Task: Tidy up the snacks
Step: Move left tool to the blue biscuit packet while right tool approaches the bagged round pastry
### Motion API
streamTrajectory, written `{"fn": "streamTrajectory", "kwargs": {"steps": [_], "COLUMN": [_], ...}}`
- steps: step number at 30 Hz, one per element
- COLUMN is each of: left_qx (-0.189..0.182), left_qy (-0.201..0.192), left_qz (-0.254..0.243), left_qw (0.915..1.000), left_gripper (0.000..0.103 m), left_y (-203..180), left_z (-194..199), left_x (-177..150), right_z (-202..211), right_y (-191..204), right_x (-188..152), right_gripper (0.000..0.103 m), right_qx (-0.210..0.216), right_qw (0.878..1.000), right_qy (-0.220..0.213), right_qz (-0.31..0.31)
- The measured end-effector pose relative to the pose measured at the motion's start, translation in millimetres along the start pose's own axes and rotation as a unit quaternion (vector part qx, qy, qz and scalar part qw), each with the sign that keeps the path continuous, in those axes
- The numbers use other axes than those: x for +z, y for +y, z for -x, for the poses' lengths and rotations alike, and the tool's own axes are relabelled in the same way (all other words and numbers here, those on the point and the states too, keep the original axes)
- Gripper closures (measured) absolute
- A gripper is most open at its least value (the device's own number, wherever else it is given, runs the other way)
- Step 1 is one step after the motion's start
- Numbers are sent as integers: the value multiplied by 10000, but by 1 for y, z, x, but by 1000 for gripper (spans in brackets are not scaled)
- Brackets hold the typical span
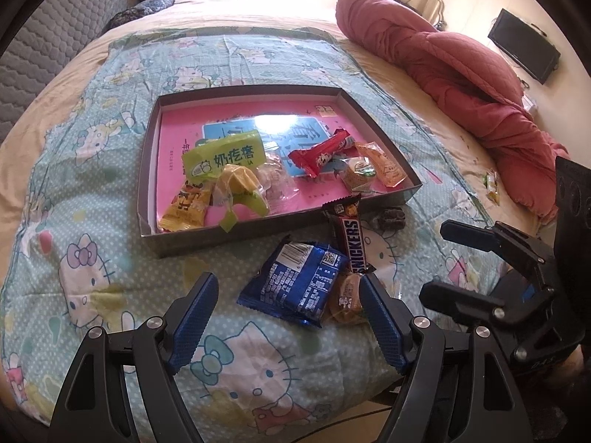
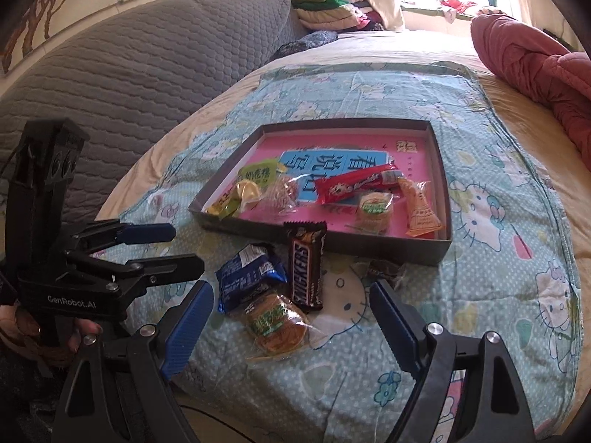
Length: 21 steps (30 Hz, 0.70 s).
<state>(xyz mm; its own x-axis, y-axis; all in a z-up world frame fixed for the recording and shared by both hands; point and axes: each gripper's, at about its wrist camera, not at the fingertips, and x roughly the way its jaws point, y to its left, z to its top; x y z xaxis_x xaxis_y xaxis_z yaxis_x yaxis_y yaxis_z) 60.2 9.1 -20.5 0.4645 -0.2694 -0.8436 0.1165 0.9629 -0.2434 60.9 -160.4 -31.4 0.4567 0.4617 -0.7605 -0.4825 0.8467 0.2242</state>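
Note:
A shallow grey tray with a pink bottom lies on the bed and holds several snacks, among them a red bar and a green packet. In front of it lie a Snickers bar, a blue packet and a round cake in clear wrap. My left gripper hovers open over the blue packet. My right gripper stands open around the cake, not touching it.
A small dark candy lies by the tray's near right corner. A green-yellow candy sits beside the bunched red quilt. A grey padded headboard rises on the left. Folded clothes are stacked at the back.

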Motion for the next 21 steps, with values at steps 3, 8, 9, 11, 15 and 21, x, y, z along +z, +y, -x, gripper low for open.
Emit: {"fn": "streamTrajectory", "kwargs": {"steps": [3,8,9,11,15,21], "left_qx": [-55,-66,-63,-82,-142,-272], "left_qy": [136,194,206,252,360,512], "left_qz": [73,79,74,56,12,28], "left_qw": [9999,9998,9997,9996,9993,9983], "left_gripper": [23,23,23,23,23,23], "left_y": [4,4,4,4,3,5], "left_z": [-7,-11,-11,-14,-20,-31], "left_x": [-3,-4,-4,-4,-6,-7], "right_z": [-8,-15,-16,-18,-23,-31], "right_y": [10,22,23,25,26,26], "right_x": [-4,-10,-11,-13,-16,-19], "right_gripper": [17,17,17,17,17,17], "right_qx": [-37,-101,-98,-79,-45,-61], "right_qw": [9995,9975,9972,9966,9956,9945], "right_qy": [175,327,349,392,517,672], "right_qz": [264,620,658,719,778,800]}}
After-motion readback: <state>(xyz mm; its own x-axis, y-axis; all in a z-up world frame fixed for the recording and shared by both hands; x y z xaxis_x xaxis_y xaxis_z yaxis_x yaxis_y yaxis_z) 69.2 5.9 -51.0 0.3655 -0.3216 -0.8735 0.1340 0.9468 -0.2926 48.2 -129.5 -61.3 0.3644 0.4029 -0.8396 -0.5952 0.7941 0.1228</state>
